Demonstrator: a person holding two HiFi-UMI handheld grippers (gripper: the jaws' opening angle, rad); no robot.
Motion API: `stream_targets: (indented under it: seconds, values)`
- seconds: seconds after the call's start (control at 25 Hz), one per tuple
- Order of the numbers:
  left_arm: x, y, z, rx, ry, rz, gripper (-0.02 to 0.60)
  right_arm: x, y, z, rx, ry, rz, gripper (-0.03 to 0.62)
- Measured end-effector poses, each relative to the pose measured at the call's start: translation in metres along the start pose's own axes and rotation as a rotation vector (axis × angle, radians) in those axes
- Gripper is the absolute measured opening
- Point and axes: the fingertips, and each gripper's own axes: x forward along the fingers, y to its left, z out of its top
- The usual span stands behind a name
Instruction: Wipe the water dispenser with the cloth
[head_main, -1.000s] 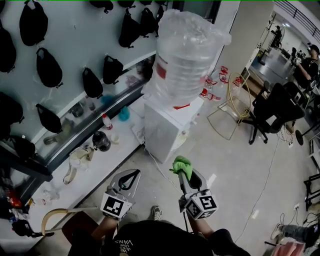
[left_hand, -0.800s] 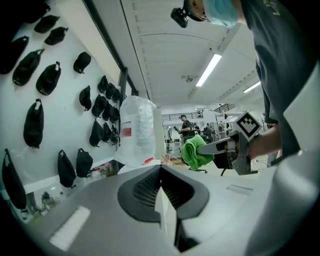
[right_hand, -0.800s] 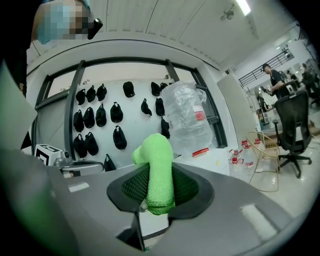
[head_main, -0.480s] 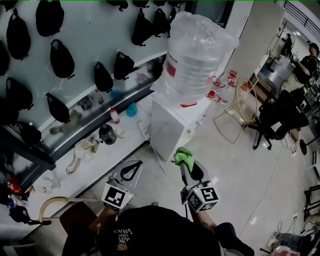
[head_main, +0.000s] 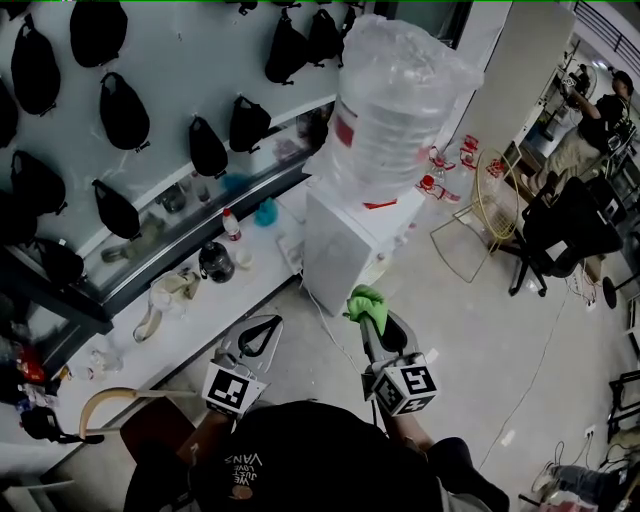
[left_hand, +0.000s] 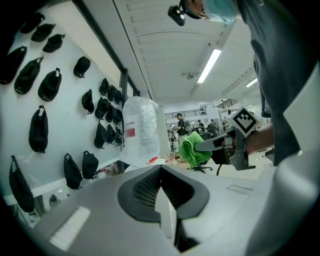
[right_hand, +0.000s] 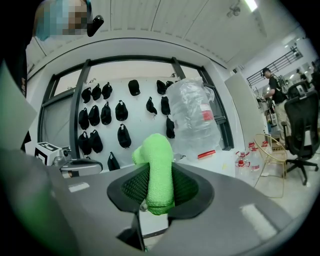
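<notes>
Your right gripper (right_hand: 158, 196) is clenched on the green cloth (right_hand: 157, 167); the jaws pinch it near its lower fold, and the pads press on both sides; the cloth is a rolled wad whose long axis runs along the jaws, rising out past the tips; its free end curls over to the left in the right gripper view. In the head view the wad points from the gripper tips towards the front of the water dispenser (head_main: 345, 250), which is the white cabinet under the big upturned bottle (head_main: 395, 110) wrapped in clear plastic; the cloth sits low in front of that cabinet; the left gripper view shows a gap between cloth and bottle, so it is near the dispenser and not on it.

Your left gripper (head_main: 266, 328) is to the left of the right one, also in front of the dispenser; its jaws are closed together with nothing between them; it points level, towards the wall to the left of the dispenser.

Left of the dispenser runs a white counter (head_main: 190, 320) with a few bottles and jars on it; above that counter, black bags (head_main: 208, 148) hang in rows on the wall. Right of the dispenser stands a gold wire frame (head_main: 478, 225); beyond that, further right, is a black office chair (head_main: 565, 235); a person (head_main: 595, 120) stands well beyond the dispenser at the far right.
</notes>
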Motion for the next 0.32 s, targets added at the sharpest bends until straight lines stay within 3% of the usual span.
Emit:
stream_targets:
  seconds: [0.32]
  values:
    - [-0.0001, -0.0001, -0.0060, 0.000, 0.012, 0.003, 0.002, 0.0004, -0.0007, -0.0045, 0.023, -0.003, -0.002, 0.109]
